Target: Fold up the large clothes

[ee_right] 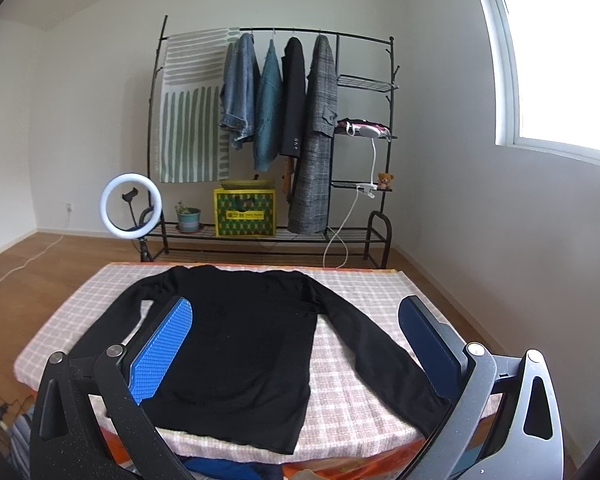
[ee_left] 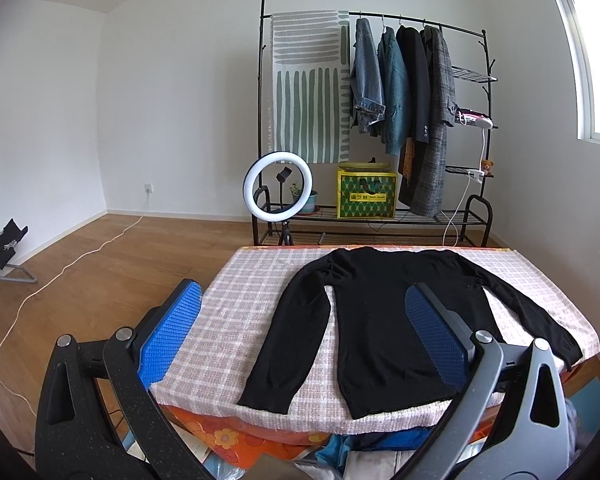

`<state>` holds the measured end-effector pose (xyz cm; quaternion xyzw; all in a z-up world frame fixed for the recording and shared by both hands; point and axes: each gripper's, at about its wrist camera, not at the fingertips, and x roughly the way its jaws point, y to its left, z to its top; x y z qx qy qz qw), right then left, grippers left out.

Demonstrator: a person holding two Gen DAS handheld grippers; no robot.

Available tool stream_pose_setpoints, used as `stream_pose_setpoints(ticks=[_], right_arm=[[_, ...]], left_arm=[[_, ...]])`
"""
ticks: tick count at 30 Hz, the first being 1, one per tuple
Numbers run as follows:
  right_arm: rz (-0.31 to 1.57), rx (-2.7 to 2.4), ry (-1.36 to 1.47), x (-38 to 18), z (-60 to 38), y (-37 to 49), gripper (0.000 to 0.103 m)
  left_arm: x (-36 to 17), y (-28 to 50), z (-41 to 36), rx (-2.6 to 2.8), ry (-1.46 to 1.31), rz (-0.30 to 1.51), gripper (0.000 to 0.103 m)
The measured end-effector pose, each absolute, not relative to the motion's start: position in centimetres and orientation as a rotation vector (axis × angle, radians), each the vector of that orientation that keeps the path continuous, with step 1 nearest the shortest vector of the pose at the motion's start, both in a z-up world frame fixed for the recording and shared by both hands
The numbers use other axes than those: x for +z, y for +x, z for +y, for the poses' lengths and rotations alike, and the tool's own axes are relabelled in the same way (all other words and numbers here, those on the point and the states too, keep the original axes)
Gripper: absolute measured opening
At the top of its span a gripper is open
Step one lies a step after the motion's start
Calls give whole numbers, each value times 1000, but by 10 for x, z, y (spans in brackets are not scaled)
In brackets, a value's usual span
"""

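Between the blue pads of the left gripper (ee_left: 304,320) nothing is held: its jaws stand spread wide, raised over the near edge of the table and clear of the cloth. Its partner, the right gripper (ee_right: 300,320), hangs the same way, jaws wide apart and empty. Below both lies the black long-sleeved sweater (ee_right: 244,344), spread flat on the checked table cover (ee_right: 340,372), hem toward the near edge, neckline toward the far one, both sleeves angled outward and down. No fold shows in it yet, so the task looks to be at its very start: the sleeves remain to be brought in and the body doubled over. Beyond the table stand a ring light (ee_left: 277,186) and a clothes rack (ee_left: 380,128) hung with jackets.
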<state>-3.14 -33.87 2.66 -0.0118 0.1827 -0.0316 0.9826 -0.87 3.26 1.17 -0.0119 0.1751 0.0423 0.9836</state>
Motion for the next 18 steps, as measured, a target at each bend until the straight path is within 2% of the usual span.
stream_pose_setpoints(ticks=[18], right_arm=[[350, 100, -25, 35, -304, -7, 103]], left_arm=[[23, -5, 48, 107, -25, 314, 103]])
